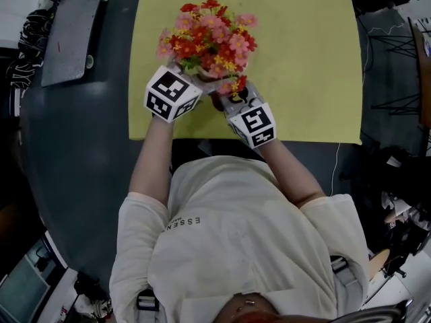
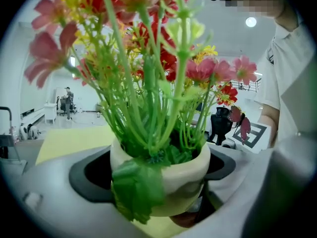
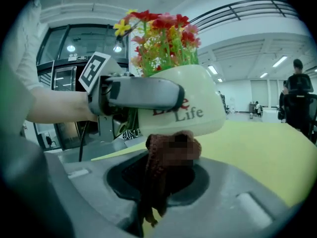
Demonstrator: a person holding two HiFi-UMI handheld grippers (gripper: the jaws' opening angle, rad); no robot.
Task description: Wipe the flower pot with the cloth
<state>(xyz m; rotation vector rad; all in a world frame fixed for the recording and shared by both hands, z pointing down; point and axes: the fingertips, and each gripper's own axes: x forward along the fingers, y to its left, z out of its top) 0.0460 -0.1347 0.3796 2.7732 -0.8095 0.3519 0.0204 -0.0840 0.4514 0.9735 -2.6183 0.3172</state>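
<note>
From overhead, the flowers [image 1: 209, 36] hide the flower pot [image 2: 173, 177], which sits over the yellow mat [image 1: 303, 79]. We find the left gripper [image 1: 174, 93] clamped round it, forearm extended. The right gripper [image 1: 250, 123], alongside, pinches the cloth [image 3: 168, 157] against its lower edge.

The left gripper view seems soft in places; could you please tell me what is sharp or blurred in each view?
Left gripper view: the flower pot is fairly sharp, the nearest flowers blur, and the edges bend, fisheye-style. Right gripper view: the pot's lettering is crisp; the cloth close to the lens is soft. Head view: even light, dark corners, little shadow on the yellow mat.
</note>
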